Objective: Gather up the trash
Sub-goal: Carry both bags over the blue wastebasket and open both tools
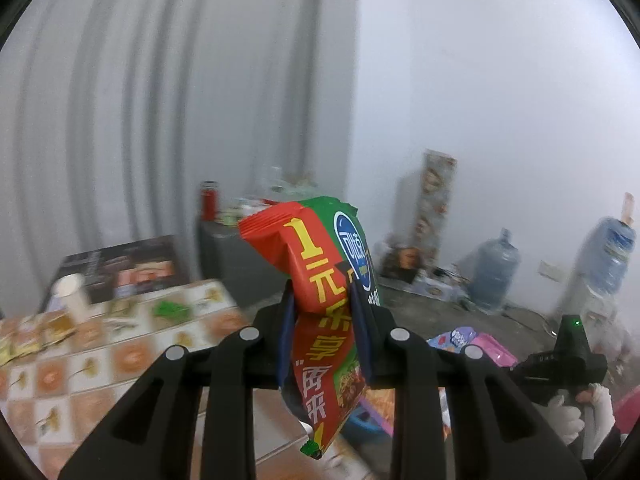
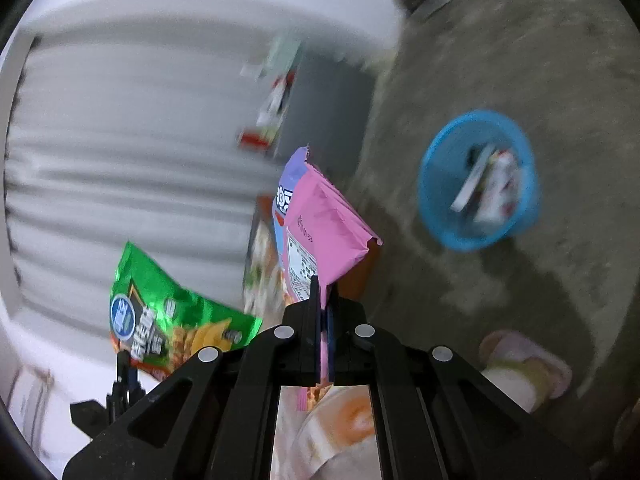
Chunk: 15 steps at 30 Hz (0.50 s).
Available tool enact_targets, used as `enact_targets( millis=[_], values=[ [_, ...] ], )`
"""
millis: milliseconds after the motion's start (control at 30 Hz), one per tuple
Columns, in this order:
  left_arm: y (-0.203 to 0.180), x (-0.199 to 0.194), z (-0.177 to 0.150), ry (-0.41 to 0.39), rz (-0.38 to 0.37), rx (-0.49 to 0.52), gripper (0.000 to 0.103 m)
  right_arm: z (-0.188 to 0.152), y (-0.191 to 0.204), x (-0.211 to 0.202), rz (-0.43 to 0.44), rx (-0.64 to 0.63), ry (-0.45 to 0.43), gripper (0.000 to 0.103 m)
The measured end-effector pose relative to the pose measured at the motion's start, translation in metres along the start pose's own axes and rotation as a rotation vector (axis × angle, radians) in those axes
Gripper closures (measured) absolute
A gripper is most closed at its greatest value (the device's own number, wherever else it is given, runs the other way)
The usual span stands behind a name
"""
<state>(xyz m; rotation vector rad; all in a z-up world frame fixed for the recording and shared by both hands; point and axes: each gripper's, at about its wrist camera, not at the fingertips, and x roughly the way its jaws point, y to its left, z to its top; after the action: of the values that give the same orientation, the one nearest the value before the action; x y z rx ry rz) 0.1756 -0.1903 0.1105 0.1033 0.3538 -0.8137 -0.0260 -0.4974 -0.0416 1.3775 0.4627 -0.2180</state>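
My left gripper point(image 1: 324, 300) is shut on a red and green snack bag point(image 1: 320, 264) and holds it upright in the air above the table edge. The same bag shows in the right wrist view point(image 2: 172, 316), low at the left. My right gripper point(image 2: 323, 288) is shut on a pink and purple snack bag point(image 2: 320, 224), also lifted. That pink bag shows in the left wrist view point(image 1: 476, 342) beside the right gripper's body point(image 1: 568, 356). A blue bin point(image 2: 436, 184) with wrappers in it stands on the floor, ahead and to the right of the right gripper.
A table with a patterned cloth point(image 1: 92, 356) lies to the left, with a paper cup point(image 1: 74, 296) and small wrappers. A grey cabinet point(image 1: 232, 256) with a red flask point(image 1: 210, 200) stands behind. Water jugs point(image 1: 494, 272) stand on the concrete floor point(image 2: 500, 60).
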Motion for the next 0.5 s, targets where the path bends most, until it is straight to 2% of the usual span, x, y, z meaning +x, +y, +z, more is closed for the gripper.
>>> enact_targets(
  millis=[133,233,333,433,500],
  values=[
    [-0.031,0.057,0.002,0.058,-0.086,0.043,0.077,0.025,-0.038,-0.015,-0.052,0.094,-0.088,0.102],
    [-0.046,0.097,-0.004,0.116,-0.124,0.042,0.077,0.039,-0.071,-0.01,-0.084,0.176,-0.104,0.102],
    [-0.049,0.131,-0.011,0.173,-0.14,0.019,0.077,0.053,-0.09,0.02,-0.119,0.216,-0.081,0.102],
    [-0.048,0.159,-0.016,0.217,-0.143,-0.004,0.077,0.068,-0.11,0.066,-0.121,0.257,-0.031,0.102],
    [-0.048,0.175,-0.022,0.244,-0.145,-0.015,0.077,0.082,-0.122,0.082,-0.13,0.256,-0.001,0.101]
  ],
)
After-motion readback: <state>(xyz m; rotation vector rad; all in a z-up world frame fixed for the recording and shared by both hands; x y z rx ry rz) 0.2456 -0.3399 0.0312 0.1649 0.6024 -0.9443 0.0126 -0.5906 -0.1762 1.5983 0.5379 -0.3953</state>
